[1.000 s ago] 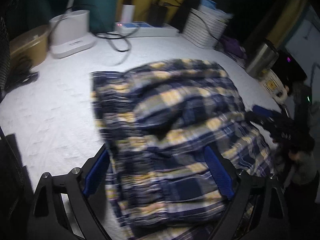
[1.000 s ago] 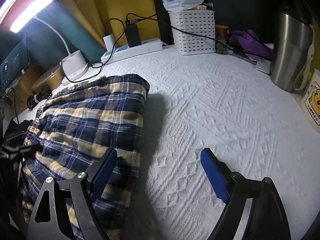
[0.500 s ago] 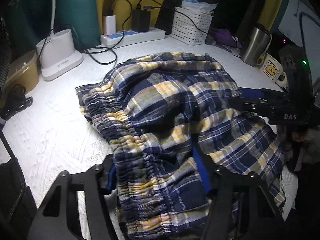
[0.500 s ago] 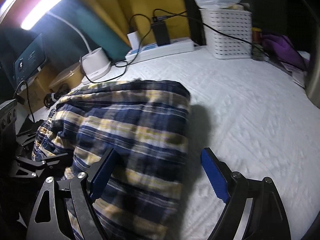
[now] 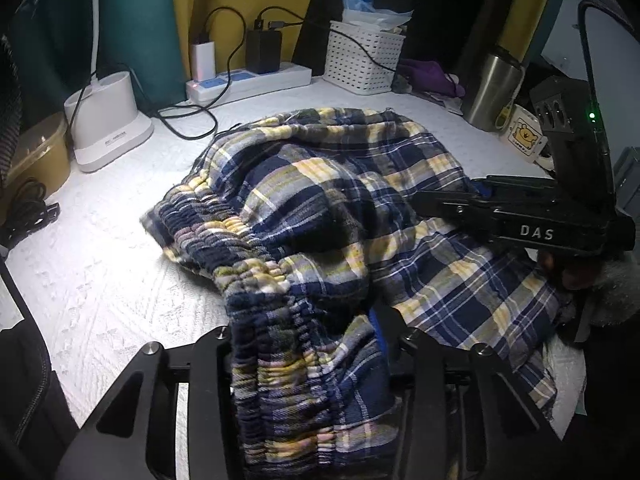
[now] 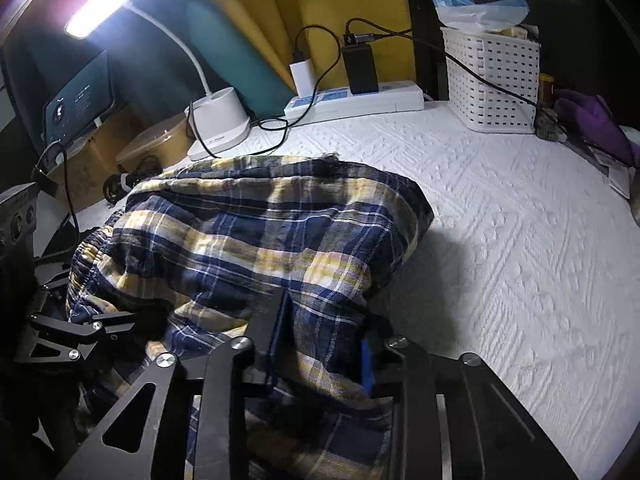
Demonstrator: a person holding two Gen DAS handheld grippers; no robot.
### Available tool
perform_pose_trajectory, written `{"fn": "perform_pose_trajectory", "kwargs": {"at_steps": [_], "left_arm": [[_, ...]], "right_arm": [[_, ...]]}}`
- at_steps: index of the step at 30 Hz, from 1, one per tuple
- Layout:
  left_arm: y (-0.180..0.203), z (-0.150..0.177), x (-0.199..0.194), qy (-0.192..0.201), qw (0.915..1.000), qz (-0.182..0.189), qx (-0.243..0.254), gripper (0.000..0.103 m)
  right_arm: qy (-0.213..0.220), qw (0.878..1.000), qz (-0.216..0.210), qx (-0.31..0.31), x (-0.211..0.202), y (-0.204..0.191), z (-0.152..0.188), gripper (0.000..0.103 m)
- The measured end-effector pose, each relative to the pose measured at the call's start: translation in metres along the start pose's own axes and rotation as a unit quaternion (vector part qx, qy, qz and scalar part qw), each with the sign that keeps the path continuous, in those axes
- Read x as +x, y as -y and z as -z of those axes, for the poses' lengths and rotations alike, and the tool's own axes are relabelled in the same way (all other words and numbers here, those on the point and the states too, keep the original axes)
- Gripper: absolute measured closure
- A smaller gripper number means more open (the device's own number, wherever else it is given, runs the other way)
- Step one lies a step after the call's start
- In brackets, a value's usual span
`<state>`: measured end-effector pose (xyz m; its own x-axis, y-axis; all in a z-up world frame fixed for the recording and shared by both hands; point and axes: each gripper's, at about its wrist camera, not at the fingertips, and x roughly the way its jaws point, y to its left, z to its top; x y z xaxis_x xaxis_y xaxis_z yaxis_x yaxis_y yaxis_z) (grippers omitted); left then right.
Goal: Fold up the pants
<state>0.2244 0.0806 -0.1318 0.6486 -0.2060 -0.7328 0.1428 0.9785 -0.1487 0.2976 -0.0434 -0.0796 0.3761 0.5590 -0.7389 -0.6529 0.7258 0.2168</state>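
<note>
Both grippers have closed in since a second ago, when their blue pads stood wide apart. Now the left gripper (image 5: 308, 344) has a thick bunch of the stretchy waistband between its fingers, and the jaws are closing on it. The right gripper (image 6: 324, 340) has come over from the bare cover onto the cloth, and its jaws are closing on a fold too, with the pads already squeezing it.

The plaid pants (image 5: 340, 216) lie in a loose, lumpy heap in the middle of the white bed cover (image 6: 520, 260), with the near end in both grippers. They look barely folded yet.

What could go wrong? Each bunch is fat and has many layers, so a gripper may hold only the top layers. Then the rest could slip out when the cloth is lifted, and the fold would come out crooked. A big swing could also drag the cloth into the black cable (image 5: 188, 120) or the white lamp base (image 5: 108, 124) behind the heap.
</note>
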Motion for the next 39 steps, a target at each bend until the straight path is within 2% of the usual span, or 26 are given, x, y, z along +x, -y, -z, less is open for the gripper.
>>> {"fn": "perform_pose_trajectory", "kwargs": {"at_steps": [7, 22, 30, 39], "left_arm": [[0.008, 0.004, -0.014, 0.018, 0.9998, 0.002, 0.012, 0.066], [0.025, 0.014, -0.068, 0.075, 0.9964, -0.009, 0.038, 0.067], [0.035, 0.026, -0.112, 0.123, 0.991, -0.017, 0.05, 0.066], [0.03, 0.047, -0.17, 0.182, 0.9811, -0.035, 0.055, 0.067]], "right_arm": [[0.02, 1.0, 0.011, -0.004, -0.017, -0.012, 0.006, 0.082], [0.078, 0.996, 0.028, -0.025, -0.081, -0.044, 0.014, 0.082], [0.118, 0.991, 0.039, -0.049, -0.12, -0.077, 0.014, 0.082], [0.16, 0.983, 0.039, -0.087, -0.156, -0.13, 0.016, 0.082]]}}
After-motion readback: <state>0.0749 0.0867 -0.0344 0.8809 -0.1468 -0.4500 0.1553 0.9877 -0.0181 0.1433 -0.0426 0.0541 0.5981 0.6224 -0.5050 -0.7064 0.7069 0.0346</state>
